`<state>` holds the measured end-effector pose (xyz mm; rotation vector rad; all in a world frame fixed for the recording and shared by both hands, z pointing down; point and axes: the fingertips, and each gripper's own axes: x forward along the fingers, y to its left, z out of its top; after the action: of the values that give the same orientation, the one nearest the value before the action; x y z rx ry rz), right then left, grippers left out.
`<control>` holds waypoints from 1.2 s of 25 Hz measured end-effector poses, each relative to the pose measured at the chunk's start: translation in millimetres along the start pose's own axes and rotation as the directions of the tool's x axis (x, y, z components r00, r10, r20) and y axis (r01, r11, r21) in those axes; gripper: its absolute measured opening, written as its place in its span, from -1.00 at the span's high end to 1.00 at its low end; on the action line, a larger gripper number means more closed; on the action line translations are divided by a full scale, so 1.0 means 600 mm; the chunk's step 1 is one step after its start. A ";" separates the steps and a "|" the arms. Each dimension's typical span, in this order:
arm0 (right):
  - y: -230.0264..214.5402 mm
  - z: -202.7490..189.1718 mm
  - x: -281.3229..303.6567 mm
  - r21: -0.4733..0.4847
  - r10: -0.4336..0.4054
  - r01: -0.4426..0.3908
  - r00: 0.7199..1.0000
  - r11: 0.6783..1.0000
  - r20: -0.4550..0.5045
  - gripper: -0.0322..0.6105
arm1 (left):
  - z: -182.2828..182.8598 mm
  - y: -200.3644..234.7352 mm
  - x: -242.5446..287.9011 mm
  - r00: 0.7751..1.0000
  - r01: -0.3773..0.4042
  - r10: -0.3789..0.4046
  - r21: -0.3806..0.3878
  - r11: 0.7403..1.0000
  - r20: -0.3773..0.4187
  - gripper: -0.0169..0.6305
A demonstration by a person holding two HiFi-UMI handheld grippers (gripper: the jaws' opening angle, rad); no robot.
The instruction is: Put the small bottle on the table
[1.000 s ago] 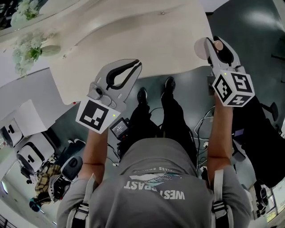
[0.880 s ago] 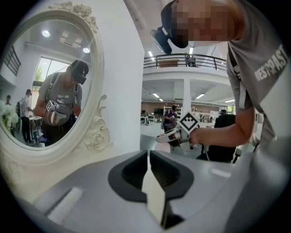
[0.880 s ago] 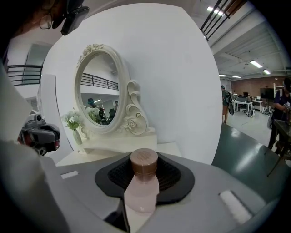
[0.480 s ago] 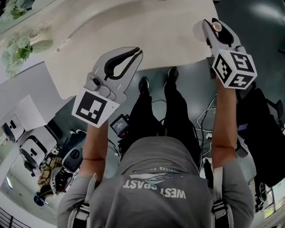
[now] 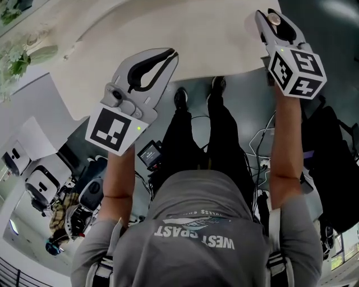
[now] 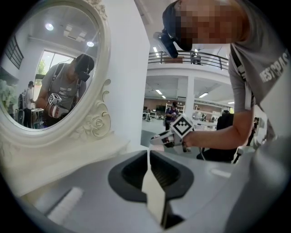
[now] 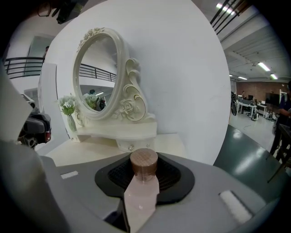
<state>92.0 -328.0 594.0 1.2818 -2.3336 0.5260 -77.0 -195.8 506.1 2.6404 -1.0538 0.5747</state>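
Observation:
My right gripper (image 5: 270, 17) is shut on the small bottle (image 5: 274, 19), a pale pink bottle with a brown wooden cap (image 7: 144, 162) that sticks up between the jaws. It hangs over the near right corner of the cream dressing table (image 5: 190, 39). My left gripper (image 5: 168, 55) is shut with nothing in it, above the table's near edge to the left. In the left gripper view the jaws (image 6: 149, 160) meet in one line, and the right gripper (image 6: 176, 133) shows beyond them.
An ornate white oval mirror (image 7: 102, 75) stands at the back of the table over a small drawer shelf (image 7: 122, 134). A vase of white flowers (image 7: 69, 111) stands at its left. A white wall panel (image 7: 182, 82) rises behind. Chairs and cables (image 5: 50, 196) lie on the floor.
Both grippers have moved forward toward the table. The right gripper with the bottle now sits over the table's right corner. Neither gripper's jaws changed.

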 end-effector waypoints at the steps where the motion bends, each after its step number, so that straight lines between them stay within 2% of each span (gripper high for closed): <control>1: -0.001 -0.002 0.002 -0.003 -0.001 0.001 1.000 1.000 -0.002 0.50 | -0.003 0.000 0.001 1.000 -0.001 0.001 -0.003 1.000 -0.001 0.90; 17: 0.011 -0.034 0.050 -0.033 -0.011 0.010 0.999 0.999 -0.048 0.49 | -0.021 0.032 0.009 1.000 0.004 -0.004 -0.025 1.000 0.010 0.90; 30: 0.009 -0.061 0.059 -0.044 -0.020 0.017 0.996 0.999 -0.083 0.49 | -0.023 0.029 0.011 1.000 0.005 -0.005 -0.028 1.000 0.008 0.90</control>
<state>77.0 -331.5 642.8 1.2366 -2.2500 0.5101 -88.7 -207.2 522.8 2.6222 -1.0500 0.5447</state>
